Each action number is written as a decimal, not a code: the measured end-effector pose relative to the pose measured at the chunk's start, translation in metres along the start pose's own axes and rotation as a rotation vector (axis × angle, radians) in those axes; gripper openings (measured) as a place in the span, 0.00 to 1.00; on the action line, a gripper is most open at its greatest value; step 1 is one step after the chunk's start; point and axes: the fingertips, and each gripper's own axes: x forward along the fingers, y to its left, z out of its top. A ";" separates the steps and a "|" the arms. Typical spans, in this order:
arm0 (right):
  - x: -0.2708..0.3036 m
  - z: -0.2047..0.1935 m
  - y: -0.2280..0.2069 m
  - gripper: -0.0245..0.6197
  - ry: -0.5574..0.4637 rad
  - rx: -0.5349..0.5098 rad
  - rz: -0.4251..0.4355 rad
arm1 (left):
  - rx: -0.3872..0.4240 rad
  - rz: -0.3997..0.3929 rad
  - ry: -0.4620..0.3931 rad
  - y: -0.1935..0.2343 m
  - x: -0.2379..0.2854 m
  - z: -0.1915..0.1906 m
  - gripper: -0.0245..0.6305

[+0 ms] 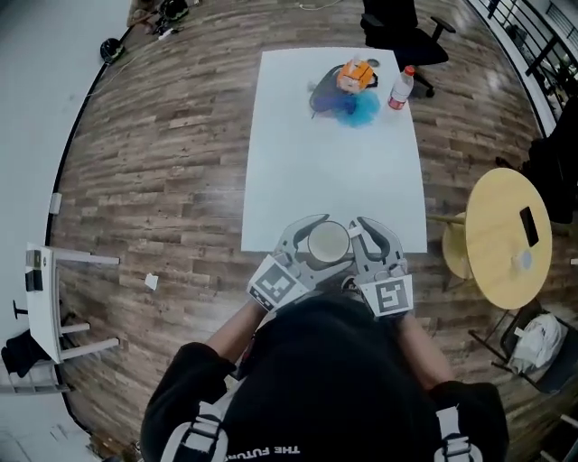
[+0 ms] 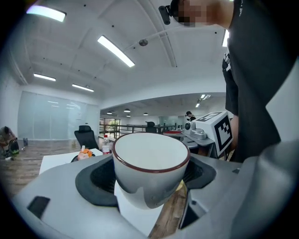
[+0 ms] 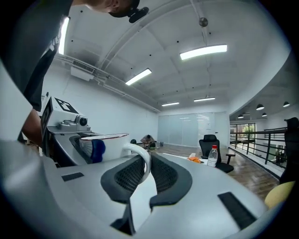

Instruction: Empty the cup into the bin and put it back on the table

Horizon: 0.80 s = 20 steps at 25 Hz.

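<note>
Left gripper (image 2: 150, 179): jaws set wide, dark pads clamped on the body of the white ceramic cup with a dark red rim (image 2: 150, 154). Cup upright, mouth up, inside wall plain white.

Right gripper (image 3: 145, 175): jaws narrow, pads pinched on the cup's white loop handle (image 3: 140, 156) — the loop runs up between them.

Both grippers meet at lower centre of the head view, just above the person's head. The cup hangs between them in the air, over the near short edge of the long white counter (image 1: 298, 153). The left gripper view shows the counter top and brown wood-plank floor (image 1: 163, 153) under the cup's base, well apart from it.

Far end of the counter, upper centre of the head view: an orange item (image 1: 356, 76) on a blue heap (image 1: 358, 108), with a dark grey thing beside them at left — can't tell what these are. Clear plastic bottle with a red cap (image 1: 400, 88) stands upright just right of them. Black office chair (image 1: 397, 27) sits beyond the far edge.

Small round yellow counter (image 1: 501, 239) at the right of the frame, with a flat black item (image 1: 529, 226) lying on it.
</note>
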 end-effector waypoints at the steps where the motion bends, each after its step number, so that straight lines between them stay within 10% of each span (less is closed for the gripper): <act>1: -0.004 0.001 -0.004 0.12 -0.003 0.003 -0.012 | 0.006 -0.010 0.001 -0.003 0.004 0.002 0.63; 20: 0.007 0.009 -0.023 0.12 -0.026 0.016 0.003 | 0.008 0.016 0.029 0.010 0.019 0.011 0.63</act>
